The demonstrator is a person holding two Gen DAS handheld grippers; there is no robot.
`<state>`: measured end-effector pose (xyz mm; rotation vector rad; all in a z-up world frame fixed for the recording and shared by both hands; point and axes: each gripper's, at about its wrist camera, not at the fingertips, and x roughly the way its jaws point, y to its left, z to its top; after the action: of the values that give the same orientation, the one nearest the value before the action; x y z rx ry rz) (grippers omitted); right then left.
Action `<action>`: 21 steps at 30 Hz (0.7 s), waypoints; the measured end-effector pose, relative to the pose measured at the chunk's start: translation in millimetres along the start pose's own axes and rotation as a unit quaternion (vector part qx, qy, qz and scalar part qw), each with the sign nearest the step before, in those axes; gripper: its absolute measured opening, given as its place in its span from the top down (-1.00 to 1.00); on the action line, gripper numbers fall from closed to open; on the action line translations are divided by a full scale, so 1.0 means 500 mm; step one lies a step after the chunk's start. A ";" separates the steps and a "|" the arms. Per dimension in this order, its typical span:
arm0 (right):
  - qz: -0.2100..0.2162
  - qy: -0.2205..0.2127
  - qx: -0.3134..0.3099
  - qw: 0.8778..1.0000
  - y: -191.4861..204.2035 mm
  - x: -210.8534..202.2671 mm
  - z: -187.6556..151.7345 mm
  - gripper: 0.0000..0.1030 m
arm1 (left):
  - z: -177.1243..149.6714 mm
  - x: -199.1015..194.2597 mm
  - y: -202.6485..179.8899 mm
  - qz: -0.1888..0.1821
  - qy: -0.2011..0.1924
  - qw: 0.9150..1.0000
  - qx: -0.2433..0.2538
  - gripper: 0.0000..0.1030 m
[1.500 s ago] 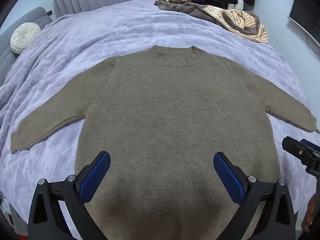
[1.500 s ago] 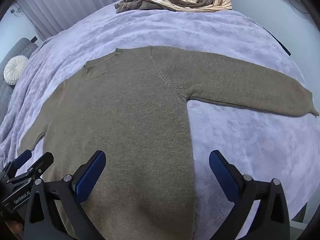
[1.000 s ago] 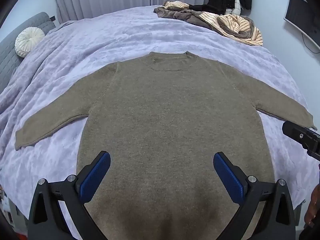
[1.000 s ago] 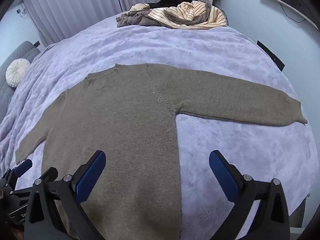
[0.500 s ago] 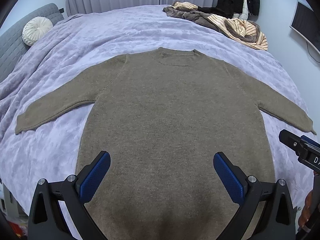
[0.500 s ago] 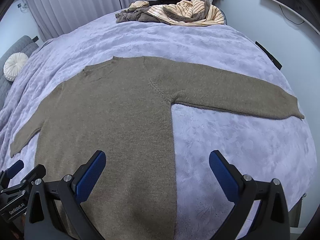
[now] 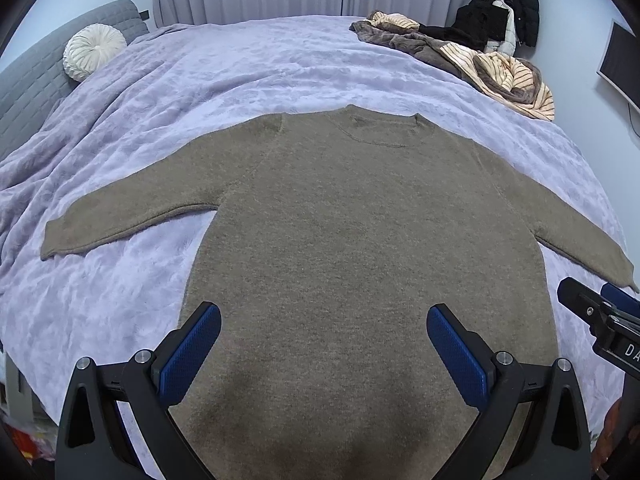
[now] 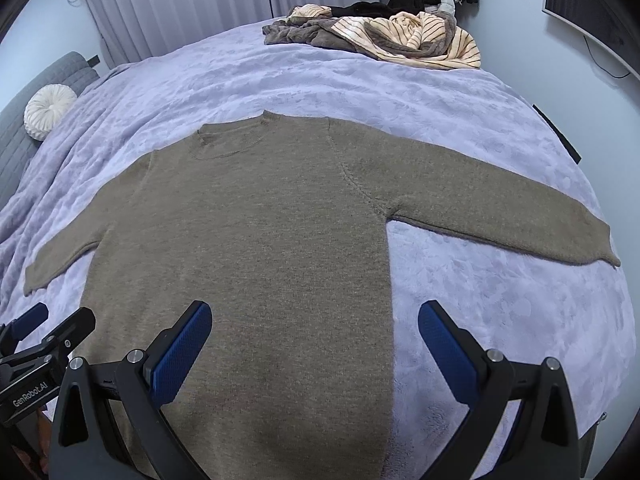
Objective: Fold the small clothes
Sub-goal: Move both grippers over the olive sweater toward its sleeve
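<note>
The left gripper [image 7: 324, 344] and the right gripper [image 8: 316, 340] are held above the near hem of the sweater [image 7: 360, 248], each with its blue-padded fingers spread wide and nothing gripped between them. The brown sweater is laid flat and face up on the lilac blanket [image 7: 224, 80] covering the bed, with both sleeves extended outward to the sides and the neckline directed toward the far side. Beyond it, a pile of clothes [image 8: 384, 38] is located at the far right edge of the bed, and a round white cushion [image 7: 94, 52] is positioned at the far left.
</note>
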<state>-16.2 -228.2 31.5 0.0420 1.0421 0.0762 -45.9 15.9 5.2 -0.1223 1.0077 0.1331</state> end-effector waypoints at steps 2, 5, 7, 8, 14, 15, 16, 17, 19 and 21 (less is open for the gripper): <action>0.001 0.001 0.002 1.000 0.000 0.002 0.000 -1.00 | -0.001 0.002 0.000 0.001 0.000 1.000 0.002 -1.00; 0.000 0.003 0.002 1.000 0.000 0.006 -0.003 -1.00 | -0.004 0.004 0.000 0.000 0.002 1.000 0.001 -1.00; 0.001 0.005 0.001 1.000 0.001 0.010 -0.004 -1.00 | -0.005 0.007 0.001 -0.001 0.004 1.000 -0.001 -1.00; 0.001 0.006 0.001 1.000 0.002 0.012 -0.004 -1.00 | -0.005 0.008 0.002 0.000 0.004 1.000 -0.002 -1.00; 0.004 0.007 -0.002 1.000 0.013 0.020 0.003 -1.00 | -0.002 0.016 0.007 0.002 0.005 1.000 -0.005 -1.00; 0.005 0.007 -0.003 1.000 0.015 0.022 0.004 -1.00 | 0.000 0.019 0.008 0.003 0.006 1.000 -0.006 -1.00; 0.005 0.008 -0.004 1.000 0.017 0.024 0.004 -1.00 | 0.000 0.021 0.009 0.003 0.006 1.000 -0.006 -1.00; 0.005 0.009 -0.004 1.000 0.017 0.025 0.004 -1.00 | 0.001 0.024 0.010 0.003 0.008 1.000 -0.007 -1.00; 0.005 0.011 -0.003 1.000 0.018 0.030 0.006 -1.00 | 0.003 0.030 0.012 0.001 0.011 1.000 -0.008 -1.00; 0.003 0.014 -0.001 1.000 0.016 0.036 0.008 -1.00 | 0.006 0.037 0.013 -0.001 0.014 1.000 -0.007 -1.00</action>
<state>-3.9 -218.5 18.8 0.0431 1.0701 0.0838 -34.9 23.7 -9.3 -0.1386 1.0346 0.1374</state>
